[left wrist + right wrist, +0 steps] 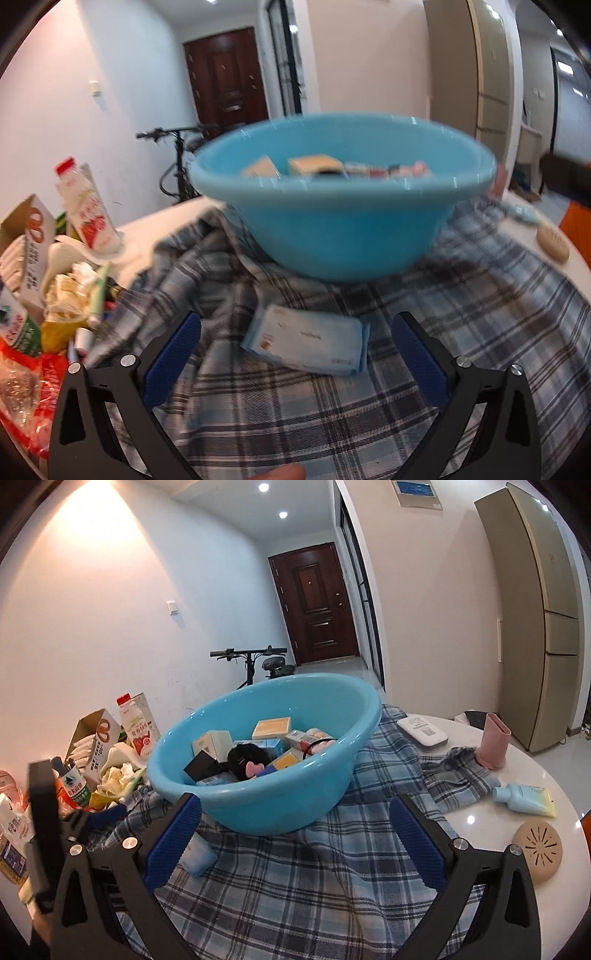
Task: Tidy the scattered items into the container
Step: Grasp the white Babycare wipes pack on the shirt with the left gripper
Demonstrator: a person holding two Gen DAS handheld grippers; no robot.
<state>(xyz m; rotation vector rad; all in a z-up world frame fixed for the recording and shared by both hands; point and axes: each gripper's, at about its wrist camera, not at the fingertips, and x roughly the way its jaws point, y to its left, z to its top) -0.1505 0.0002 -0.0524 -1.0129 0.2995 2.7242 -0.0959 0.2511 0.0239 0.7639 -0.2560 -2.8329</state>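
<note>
The left tongs [295, 354] are spread wide and hold nothing; between their blue pads [171, 363] lies a pale blue tissue pack [308, 341], flat on the plaid cloth [332, 413] and apart from both pads. The right tongs [295, 834] are likewise wide and empty, low over the same cloth. Just beyond both stands the blue basin [266, 801], resting on the cloth and tipped a little toward the near side in the right wrist view; the left wrist view shows it blurred. Inside it sit several small boxes [271, 728], a black fuzzy item [247, 762] and other small packets. To the left of the basin a clutter of packaging crowds the surface [476, 805], with a strawberry milk bottle [138, 729] standing upright behind it. On the right side, on the bare white top, lie a light blue tube [522, 799], a round beige disc [537, 851], a pink holder [493, 740] standing upright, and a white flat device [423, 731] farther off.
</note>
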